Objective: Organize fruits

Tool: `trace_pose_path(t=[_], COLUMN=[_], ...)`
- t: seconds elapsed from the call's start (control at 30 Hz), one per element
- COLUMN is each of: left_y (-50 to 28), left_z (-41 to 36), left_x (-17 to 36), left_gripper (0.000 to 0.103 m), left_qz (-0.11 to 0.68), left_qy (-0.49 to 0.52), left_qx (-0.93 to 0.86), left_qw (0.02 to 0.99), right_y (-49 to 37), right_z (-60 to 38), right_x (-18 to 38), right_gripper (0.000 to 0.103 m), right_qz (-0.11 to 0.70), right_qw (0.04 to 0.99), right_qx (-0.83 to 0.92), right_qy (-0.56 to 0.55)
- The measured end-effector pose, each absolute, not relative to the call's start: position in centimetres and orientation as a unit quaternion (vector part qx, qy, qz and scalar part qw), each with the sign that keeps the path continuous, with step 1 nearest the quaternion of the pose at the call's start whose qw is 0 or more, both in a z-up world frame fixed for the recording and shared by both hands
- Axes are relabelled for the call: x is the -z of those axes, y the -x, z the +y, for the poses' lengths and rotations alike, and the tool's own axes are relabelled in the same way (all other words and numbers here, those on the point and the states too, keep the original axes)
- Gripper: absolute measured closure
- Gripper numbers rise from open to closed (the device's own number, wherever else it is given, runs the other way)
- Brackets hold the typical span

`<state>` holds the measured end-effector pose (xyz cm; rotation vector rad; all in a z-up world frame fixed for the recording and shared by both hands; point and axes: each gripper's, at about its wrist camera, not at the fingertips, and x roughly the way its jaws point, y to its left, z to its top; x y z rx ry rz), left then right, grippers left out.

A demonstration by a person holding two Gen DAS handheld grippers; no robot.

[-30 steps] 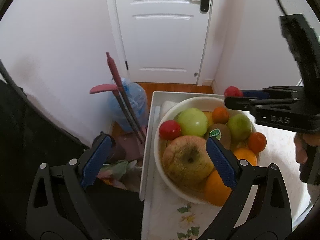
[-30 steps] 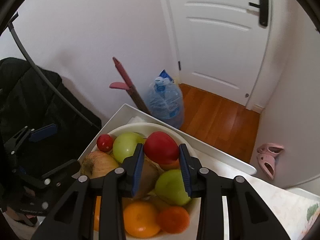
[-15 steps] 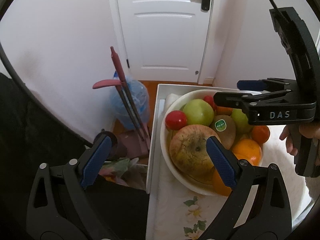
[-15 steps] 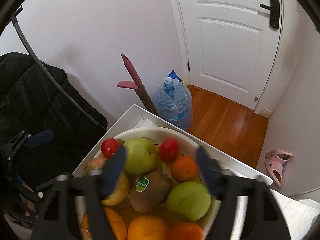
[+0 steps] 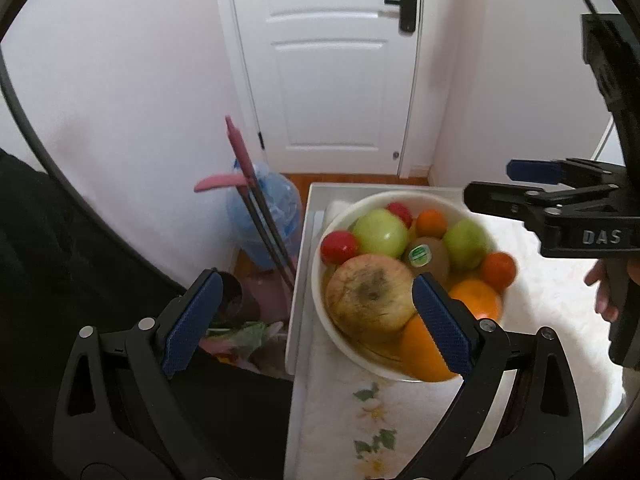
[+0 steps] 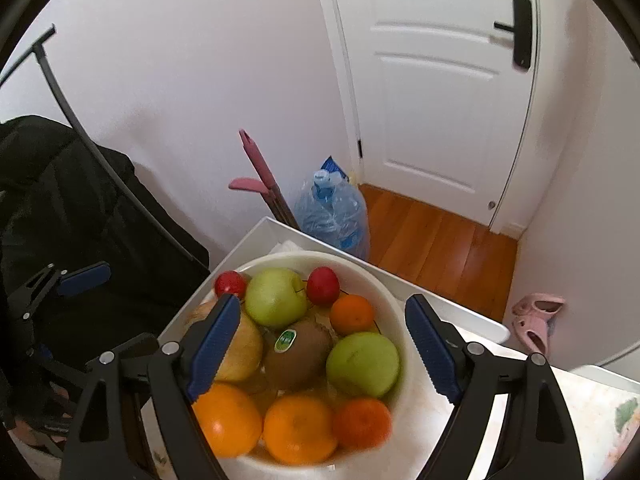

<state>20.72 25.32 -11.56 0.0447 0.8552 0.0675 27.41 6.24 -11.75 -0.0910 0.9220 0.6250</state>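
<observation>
White worktop (image 6: 472,322) with a floral cloth, carrying a white bowl (image 6: 394,300) heaped with fruit near its far left corner. In the bowl, by size: a big blemished apple (image 5: 370,298) at the near left, two green apples (image 6: 275,297) and (image 6: 363,362), a stickered kiwi (image 6: 298,348), oranges (image 6: 298,428) along the near rim, a small tangerine (image 6: 352,313), and two small red fruits, one (image 6: 230,283) at the far left and one (image 6: 323,285) just right of the far green apple, resting against it at the far rim. Changed over the last second: that second red fruit, pinched between the blue pads a second ago, now lying loose in the bowl. Right hand-held gripper (image 6: 324,354) now spread wide and empty, hovering over the fruit with the kiwi and the near green apple between its fingers, touching nothing as far as can be told; seen from the left wrist, hanging above the bowl's right rim. Left hand-held gripper (image 5: 316,322) likewise wide open and empty, low at the bowl's near left, one pad in front of the big apple, the other out over the floor clutter. Probably one placement finished, so a free right hand-held gripper for the next fruit; none visible outside the bowl, so the remaining work hard to judge.
</observation>
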Motion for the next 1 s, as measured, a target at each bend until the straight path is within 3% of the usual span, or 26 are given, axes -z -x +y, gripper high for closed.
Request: trace_pose_path(t=[0.5,0.87,0.9,0.93,1.0], left_y=[-12.0,-5.2,-4.6,-4.2,-3.4], left_z=[15.6,10.6,10.3,10.1,9.8], left_x=[1.6,-1.1,-1.1,-1.1,-1.1], left_gripper=[0.001,0.000,0.000,0.000,0.000], left_qz=[0.340,0.296,0.293,0.290,0.284], left_qy=[-0.037,-0.015,-0.015,-0.015,-0.017], left_qx=[-0.015,0.017,0.017,0.017,0.020], left_qw=[0.940,0.955,0.956,0.957,0.959], right_y=[-14.6,-6.0,-5.3,-4.9,-3.9], right_z=[-5.6,-13.3,-13.7,-13.9,-14.3], right_x=[0.0,-2.5,-2.5,-2.4,-2.2], right_gripper=[0.021,0.021,0.016,0.004,0.000], right_qz=[0.384,0.361,0.359,0.358,0.353], right_qw=[0.902,0.929,0.930,0.931,0.934], right_qx=[-0.195,-0.085,-0.076,-0.069,-0.057], right_qy=[0.026,0.007,0.008,0.009,0.008])
